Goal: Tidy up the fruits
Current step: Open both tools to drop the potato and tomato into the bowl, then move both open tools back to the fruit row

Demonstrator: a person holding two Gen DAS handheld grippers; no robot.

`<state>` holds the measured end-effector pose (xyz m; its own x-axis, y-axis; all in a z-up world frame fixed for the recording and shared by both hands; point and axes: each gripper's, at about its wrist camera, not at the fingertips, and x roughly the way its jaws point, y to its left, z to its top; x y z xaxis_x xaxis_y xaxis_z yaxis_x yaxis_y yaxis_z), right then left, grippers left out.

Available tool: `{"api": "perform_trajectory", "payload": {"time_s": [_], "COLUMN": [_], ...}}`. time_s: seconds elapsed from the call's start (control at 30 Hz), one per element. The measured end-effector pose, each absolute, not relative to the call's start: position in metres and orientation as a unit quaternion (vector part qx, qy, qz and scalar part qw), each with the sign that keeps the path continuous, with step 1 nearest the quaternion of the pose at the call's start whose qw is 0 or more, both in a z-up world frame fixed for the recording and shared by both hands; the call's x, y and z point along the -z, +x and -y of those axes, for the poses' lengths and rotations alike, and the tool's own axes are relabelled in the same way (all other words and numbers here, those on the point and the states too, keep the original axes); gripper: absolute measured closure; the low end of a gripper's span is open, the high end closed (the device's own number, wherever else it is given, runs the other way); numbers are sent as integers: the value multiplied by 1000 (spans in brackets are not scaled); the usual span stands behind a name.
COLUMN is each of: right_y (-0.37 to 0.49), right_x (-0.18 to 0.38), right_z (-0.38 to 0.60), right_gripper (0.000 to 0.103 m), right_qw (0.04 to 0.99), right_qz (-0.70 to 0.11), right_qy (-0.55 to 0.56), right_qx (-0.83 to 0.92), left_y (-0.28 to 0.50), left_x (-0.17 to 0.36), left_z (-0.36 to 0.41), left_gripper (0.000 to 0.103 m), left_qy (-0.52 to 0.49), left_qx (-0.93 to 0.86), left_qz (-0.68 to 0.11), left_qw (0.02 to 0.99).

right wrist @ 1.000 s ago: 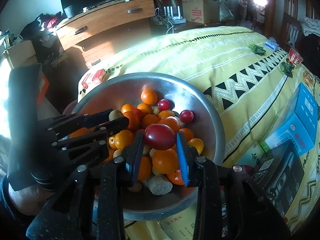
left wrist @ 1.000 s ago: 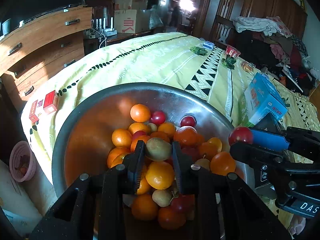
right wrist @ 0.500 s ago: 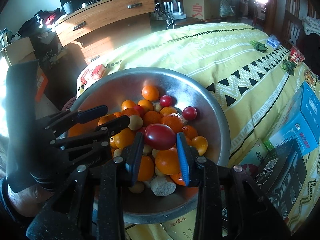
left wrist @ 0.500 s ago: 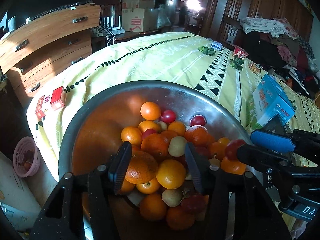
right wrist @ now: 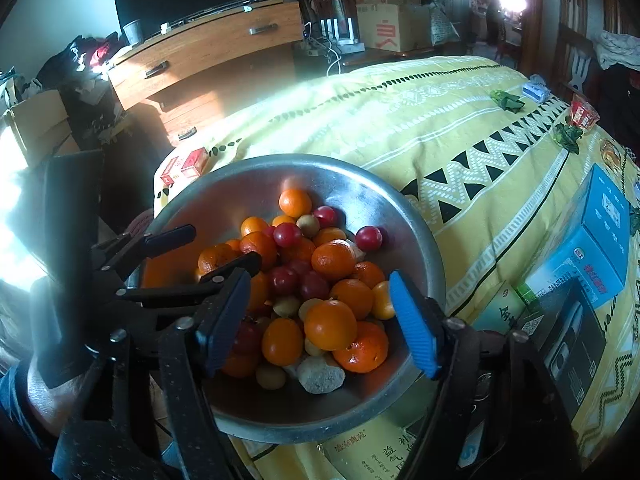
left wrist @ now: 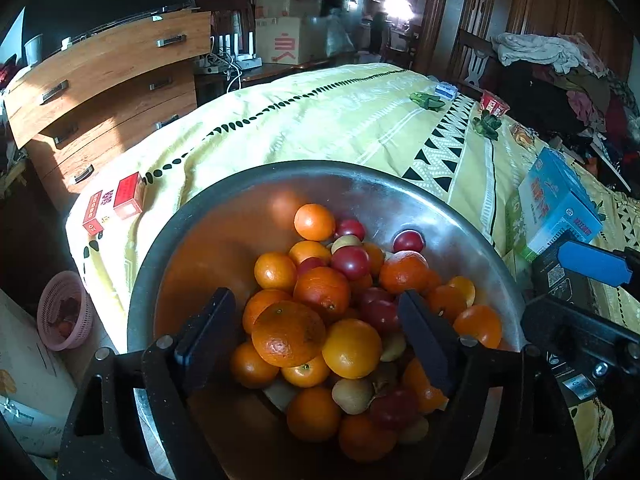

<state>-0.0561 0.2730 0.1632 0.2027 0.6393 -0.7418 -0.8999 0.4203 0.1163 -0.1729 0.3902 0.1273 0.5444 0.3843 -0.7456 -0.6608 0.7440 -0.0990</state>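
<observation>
Big metal bowl [left wrist: 168,240] sits on a bed with a yellow patterned cover [left wrist: 320,120], near the bed's front edge. The bowl holds a heap of fruit [left wrist: 332,304]: oranges, small red plum-like fruit, a few pale brownish ones.

Left tool [left wrist: 316,334] hangs over the near side of the bowl, tilted down at the heap. Its jaws have just been opening and stand wide apart. A large orange [left wrist: 289,333] and a smaller yellow-orange one [left wrist: 352,348] lie between the fingers in view, but the pads press on neither; nothing gripped.

Right tool [right wrist: 320,322] also sits over the bowl's near rim, blue pads [right wrist: 412,326] spread wide. Its jaws have just been opening too. Fruit lies below and between them, none clamped. In the right wrist view the left tool shows at left with a hand [right wrist: 44,392] under it.

Red fruit [right wrist: 287,234] rests on top of the heap among oranges; another red one [right wrist: 368,238] lies alone against the bowl's right wall.

Around the bowl: two red packets [left wrist: 116,204] on the cover to the left, a blue box [left wrist: 560,204] to the right, a black box [right wrist: 568,340] just beside it, green-and-yellow packages [right wrist: 360,456] under the bowl's near rim. Wooden dresser [left wrist: 104,92] behind the bed, pink basket [left wrist: 66,312] on the floor at left.
</observation>
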Motion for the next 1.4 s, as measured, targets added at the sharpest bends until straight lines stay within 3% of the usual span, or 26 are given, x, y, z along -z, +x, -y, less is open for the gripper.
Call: {"api": "perform_trajectory", "payload": {"time_s": [0.6, 0.8, 1.0, 1.2, 1.4], "right_y": [-61, -53, -34, -17, -2], "right_x": [-191, -203, -185, -130, -67], "right_z": [-208, -117, -1, 100, 150], "right_gripper": [12, 6, 2, 1, 1], "right_qw": [790, 848, 900, 914, 893], "right_qz": [-325, -286, -290, -352, -423], "right_qy": [-142, -98, -62, -45, -44], "right_qx": [-501, -436, -320, -198, -148], "left_y": [-170, -153, -111, -72, -25], "left_x": [-165, -209, -228, -194, -100], "left_z": [-359, -294, -182, -51, 17], "left_gripper": [4, 0, 0, 0, 0], "left_qy": [-153, -109, -63, -12, -10], "left_qx": [-326, -294, -180, -33, 23], "left_qz": [-333, -272, -245, -285, -409], "left_qw": [872, 910, 951, 958, 912]}}
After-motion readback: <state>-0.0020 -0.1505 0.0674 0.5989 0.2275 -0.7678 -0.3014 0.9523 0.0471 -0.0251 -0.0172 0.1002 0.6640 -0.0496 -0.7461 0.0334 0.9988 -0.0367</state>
